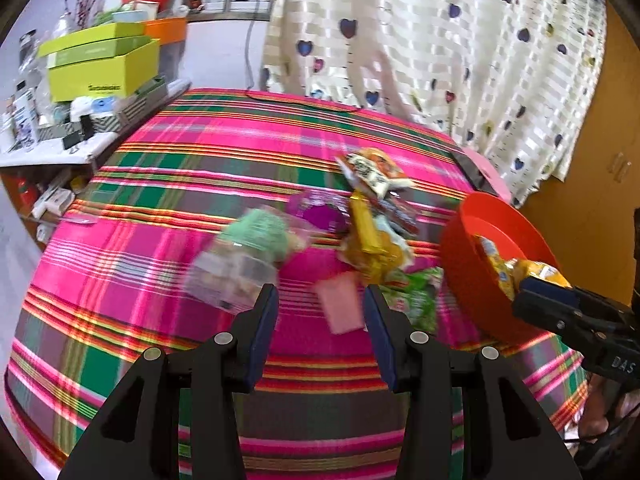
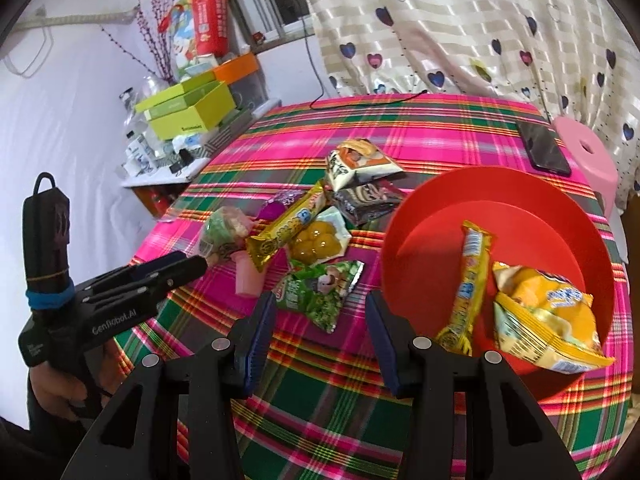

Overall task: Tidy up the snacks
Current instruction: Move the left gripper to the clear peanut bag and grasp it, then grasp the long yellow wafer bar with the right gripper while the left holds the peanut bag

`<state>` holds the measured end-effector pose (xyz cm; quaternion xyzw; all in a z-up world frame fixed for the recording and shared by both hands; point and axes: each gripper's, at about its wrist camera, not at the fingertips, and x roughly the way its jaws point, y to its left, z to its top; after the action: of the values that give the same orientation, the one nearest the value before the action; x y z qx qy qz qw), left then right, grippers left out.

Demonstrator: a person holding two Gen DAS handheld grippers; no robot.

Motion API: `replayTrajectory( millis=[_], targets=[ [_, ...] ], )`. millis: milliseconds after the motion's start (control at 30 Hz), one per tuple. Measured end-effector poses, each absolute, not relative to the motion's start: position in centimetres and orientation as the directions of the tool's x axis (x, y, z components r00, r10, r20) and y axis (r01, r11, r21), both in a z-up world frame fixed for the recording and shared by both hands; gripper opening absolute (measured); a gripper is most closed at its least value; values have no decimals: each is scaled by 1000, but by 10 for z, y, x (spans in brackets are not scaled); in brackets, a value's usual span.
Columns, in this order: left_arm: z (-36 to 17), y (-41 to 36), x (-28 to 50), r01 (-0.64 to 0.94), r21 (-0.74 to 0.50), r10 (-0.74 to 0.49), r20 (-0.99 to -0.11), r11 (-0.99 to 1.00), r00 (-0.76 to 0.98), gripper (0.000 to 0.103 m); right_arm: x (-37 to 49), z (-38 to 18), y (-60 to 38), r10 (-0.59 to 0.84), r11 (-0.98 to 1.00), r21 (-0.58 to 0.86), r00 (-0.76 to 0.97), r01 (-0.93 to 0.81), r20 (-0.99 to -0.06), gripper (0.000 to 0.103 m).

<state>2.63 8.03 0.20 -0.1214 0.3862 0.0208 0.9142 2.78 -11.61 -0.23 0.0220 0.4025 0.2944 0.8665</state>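
Red bowl on plaid tablecloth, right side; holds yellow chip bag and long yellow bar. Loose snack pile left of bowl: green packet, second yellow bar, dark packet, white-orange packet. Right gripper: jaws wide, nothing between, above green packet, beside bowl. Left gripper: jaws wide, nothing held, above pink packet. Phone at far edge.

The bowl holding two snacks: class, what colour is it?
The bowl is red-orange, clearest in the right wrist view.
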Motion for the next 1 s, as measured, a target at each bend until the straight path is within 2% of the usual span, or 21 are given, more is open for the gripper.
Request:
replayTrajectory(
  millis=[467, 567, 800, 1000],
  targets=[
    [-8, 123, 57, -156, -137, 16, -699, 978, 715, 45, 47, -10, -87, 529, 814, 266, 469, -516, -708, 45],
    [-9, 124, 67, -114, -127, -6, -694, 985, 720, 55, 53, -9, -80, 527, 813, 263, 467, -519, -709, 45],
    [-29, 120, 86, -35, -74, -31, -741, 997, 671, 59, 70, -9, -65, 528, 810, 263, 457, -524, -716, 45],
    [-39, 127, 86, -45, -116, -57, -744, 992, 666, 62, 86, -15, -43, 524, 806, 259, 438, -533, -730, 45]
  ],
)
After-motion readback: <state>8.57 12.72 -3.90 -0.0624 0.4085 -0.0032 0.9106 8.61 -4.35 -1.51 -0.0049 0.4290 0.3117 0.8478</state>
